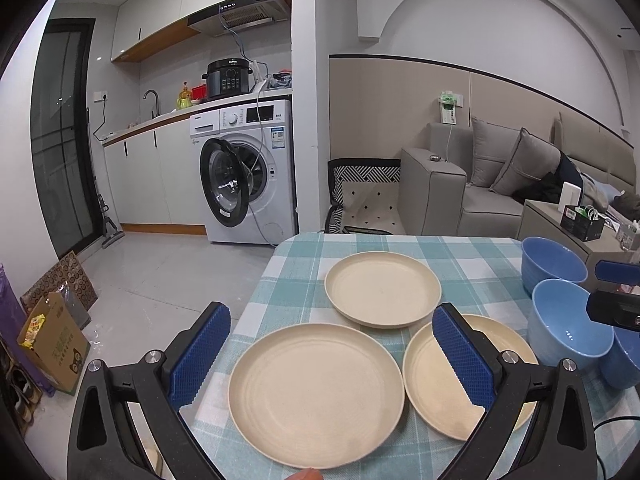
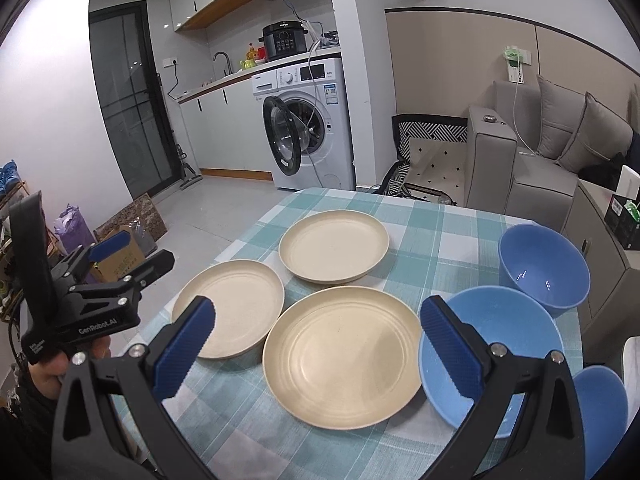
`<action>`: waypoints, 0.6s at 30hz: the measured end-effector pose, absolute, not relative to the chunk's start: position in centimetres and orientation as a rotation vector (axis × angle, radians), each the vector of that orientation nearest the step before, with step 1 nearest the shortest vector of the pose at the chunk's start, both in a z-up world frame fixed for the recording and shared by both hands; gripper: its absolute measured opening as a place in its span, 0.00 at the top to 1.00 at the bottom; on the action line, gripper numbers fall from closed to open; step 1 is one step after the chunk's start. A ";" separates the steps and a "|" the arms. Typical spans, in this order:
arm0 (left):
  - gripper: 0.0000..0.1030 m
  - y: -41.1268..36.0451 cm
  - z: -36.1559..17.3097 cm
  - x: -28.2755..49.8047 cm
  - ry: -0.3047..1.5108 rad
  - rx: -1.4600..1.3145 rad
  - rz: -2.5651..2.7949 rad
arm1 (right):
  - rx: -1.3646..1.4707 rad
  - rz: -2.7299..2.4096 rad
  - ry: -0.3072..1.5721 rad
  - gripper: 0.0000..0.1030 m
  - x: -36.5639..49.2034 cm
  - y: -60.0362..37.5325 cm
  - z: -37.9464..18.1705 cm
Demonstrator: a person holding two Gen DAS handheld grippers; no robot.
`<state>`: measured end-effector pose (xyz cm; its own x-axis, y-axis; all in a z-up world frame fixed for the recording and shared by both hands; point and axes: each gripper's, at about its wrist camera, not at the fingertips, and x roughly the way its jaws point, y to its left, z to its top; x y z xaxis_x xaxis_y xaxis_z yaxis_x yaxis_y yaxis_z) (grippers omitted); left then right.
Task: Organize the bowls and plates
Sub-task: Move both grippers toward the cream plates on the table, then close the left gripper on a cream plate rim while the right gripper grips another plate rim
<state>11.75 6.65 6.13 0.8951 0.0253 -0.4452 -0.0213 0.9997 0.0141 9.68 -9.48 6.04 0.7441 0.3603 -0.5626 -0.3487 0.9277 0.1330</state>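
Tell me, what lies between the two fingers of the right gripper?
A cream plate on the checked tablecloth, as the right wrist view shows; the right gripper is open, holding nothing.

— Are you making out any writing?
— "GenRobot.AI" is showing in white on the left gripper [image 2: 132, 254], along the black body, in the right wrist view.
— Anything on the cooker [image 2: 285, 40] or washer [image 2: 308, 120]?
— Their labels are staying too small to read; so is the box's [image 1: 56, 344] print.
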 end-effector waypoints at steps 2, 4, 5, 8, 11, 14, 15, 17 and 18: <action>0.00 6.8 6.0 12.9 0.475 0.019 0.026 | 0.018 0.387 0.629 0.00 10.7 -9.1 6.0; 0.00 7.0 5.8 14.2 0.489 0.027 0.027 | 0.018 0.389 0.643 0.00 11.6 -8.8 5.8; 0.00 7.1 5.7 14.7 0.494 0.030 0.027 | 0.017 0.388 0.649 0.00 12.1 -8.7 5.7; 0.00 7.3 5.2 16.5 0.514 0.033 0.023 | 0.017 0.384 0.667 0.00 13.6 -8.2 5.3; 0.00 7.4 4.8 18.4 0.533 0.033 0.019 | 0.024 0.385 0.689 0.00 14.9 -7.8 4.7; 0.00 7.7 4.4 20.2 0.553 0.034 0.015 | 0.023 0.381 0.703 0.00 16.5 -7.2 4.4; 0.00 7.8 4.3 20.6 0.558 0.034 0.012 | 0.025 0.377 0.708 0.00 17.0 -7.1 4.3; 0.00 8.0 4.1 21.6 0.571 0.031 0.008 | 0.032 0.372 0.718 0.00 17.9 -6.9 4.1; 0.00 8.1 4.0 22.1 0.576 0.028 0.005 | 0.036 0.367 0.726 0.00 18.5 -6.8 4.0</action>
